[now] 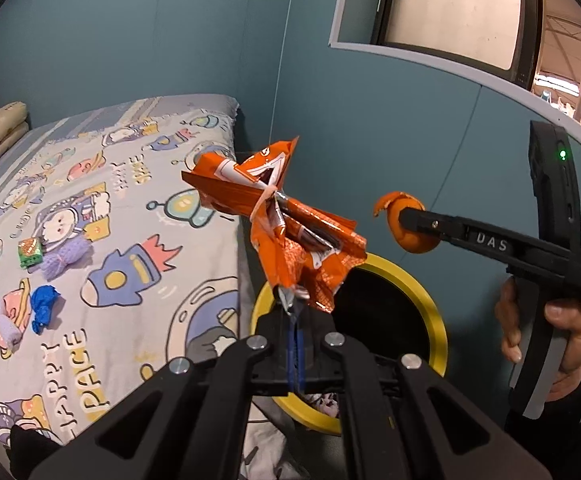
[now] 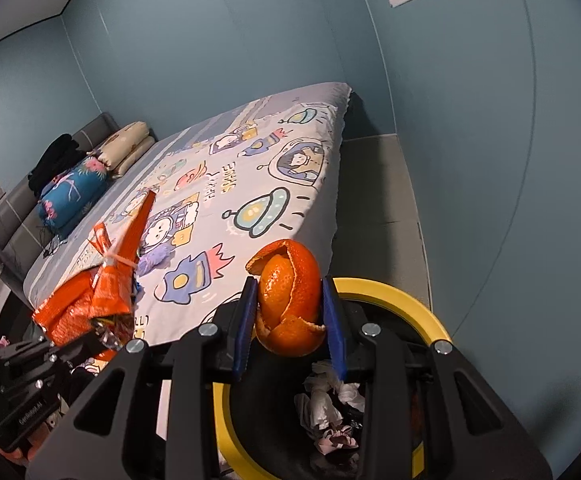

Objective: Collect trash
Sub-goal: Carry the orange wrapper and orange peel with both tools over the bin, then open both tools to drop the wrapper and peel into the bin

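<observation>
Crumpled orange wrapper (image 1: 290, 236), curled orange peel (image 2: 288, 298)

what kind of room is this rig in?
Most likely a bedroom, probably a child's. A bed with a cartoon space-print sheet fills most of the view, pillows are stacked at a padded headboard, and a yellow-rimmed bin stands on the floor beside it.

I see a crumpled orange foil wrapper (image 1: 290, 236) pinched upright in my left gripper (image 1: 296, 312), curled orange peel (image 2: 288, 300) (tangerine-like) between the right gripper's (image 2: 290, 320) pads, above a yellow-rimmed black bin (image 2: 410, 300).
</observation>
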A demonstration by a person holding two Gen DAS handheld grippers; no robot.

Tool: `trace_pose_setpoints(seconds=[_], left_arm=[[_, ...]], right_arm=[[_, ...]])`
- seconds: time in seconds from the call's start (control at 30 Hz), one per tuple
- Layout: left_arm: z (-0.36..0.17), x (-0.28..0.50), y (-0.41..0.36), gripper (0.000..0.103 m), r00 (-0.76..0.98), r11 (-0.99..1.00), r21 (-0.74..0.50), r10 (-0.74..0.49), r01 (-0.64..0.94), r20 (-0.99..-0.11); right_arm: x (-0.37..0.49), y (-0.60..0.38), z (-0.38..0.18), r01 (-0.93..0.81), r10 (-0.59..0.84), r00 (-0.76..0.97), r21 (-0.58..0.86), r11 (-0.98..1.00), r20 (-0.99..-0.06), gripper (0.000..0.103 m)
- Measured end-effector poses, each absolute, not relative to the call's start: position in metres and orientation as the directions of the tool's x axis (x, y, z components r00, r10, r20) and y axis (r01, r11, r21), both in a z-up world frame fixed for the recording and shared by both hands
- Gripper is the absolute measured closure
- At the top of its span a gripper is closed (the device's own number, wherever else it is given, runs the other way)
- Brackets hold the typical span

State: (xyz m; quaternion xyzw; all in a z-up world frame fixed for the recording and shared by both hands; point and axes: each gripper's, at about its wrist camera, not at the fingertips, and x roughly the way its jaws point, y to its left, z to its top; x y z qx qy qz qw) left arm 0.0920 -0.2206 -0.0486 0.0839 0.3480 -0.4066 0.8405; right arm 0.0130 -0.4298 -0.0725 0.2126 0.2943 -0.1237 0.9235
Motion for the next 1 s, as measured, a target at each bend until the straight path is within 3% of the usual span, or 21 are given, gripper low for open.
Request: trace_pose_setpoints(seconds=[0.73, 0.97, 1.0], left_arm=[[-0.115, 0.103, -0.262, 0.102, 0.231, 0.613, -0.254, -0.599, 0.748, -0.767], [-0.118, 0.104, -0.262, 0.101, 0.204, 0.612, -0.276, -0.598, 0.741, -0.775], [-0.118, 0.106, -0.262, 0.097, 0.204, 0.614, -0.277, -0.596, 0.739, -0.777]], right_arm=[[0.021, -0.447, -0.097, 0.387, -0.061, 0.755, 0.37, 0.845, -0.652, 0.072], [0.02, -0.455, -0.099, 0.407, -0.06, 0.754, 0.394, 0.824, -0.654, 0.067], [0.019, -0.457, -0.098, 0.409, -0.062, 0.758, 0.4, 0.82, -0.649, 0.064]])
